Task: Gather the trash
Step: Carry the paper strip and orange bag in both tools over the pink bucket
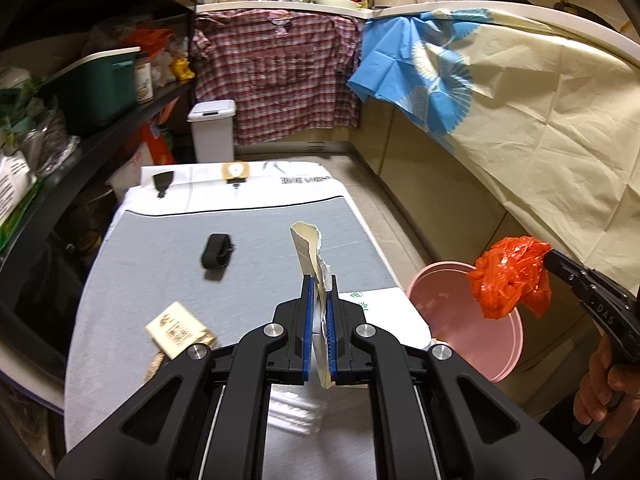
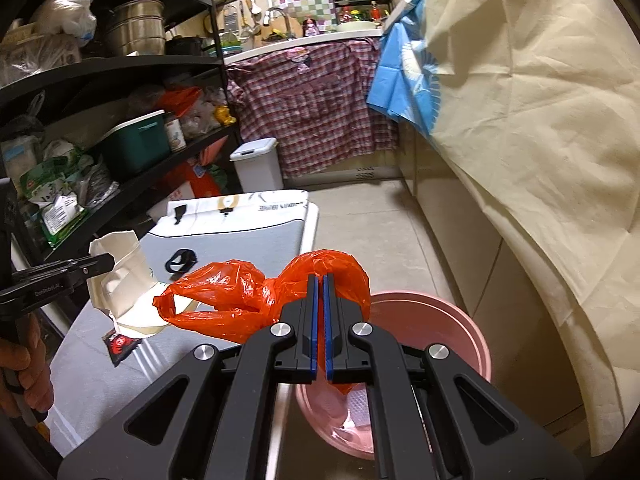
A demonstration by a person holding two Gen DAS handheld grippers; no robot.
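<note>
Both claws are pinched tight on trash: the left gripper (image 1: 319, 292) clamps a torn, stiff cream paper wrapper (image 1: 308, 250) between its blue pads, lifted above the grey table (image 1: 160, 264), while the right gripper (image 2: 319, 292) squeezes a crinkled, glossy orange plastic bag (image 2: 236, 300) over the round pink plastic bin (image 2: 452, 328) that stands on the floor just off the table's right edge. Left on the table are a black strap loop (image 1: 217, 251) mid-surface, a flat printed packet (image 1: 176, 328) near the left edge and a small black-and-red sachet (image 2: 120, 346) near the front edge.
</note>
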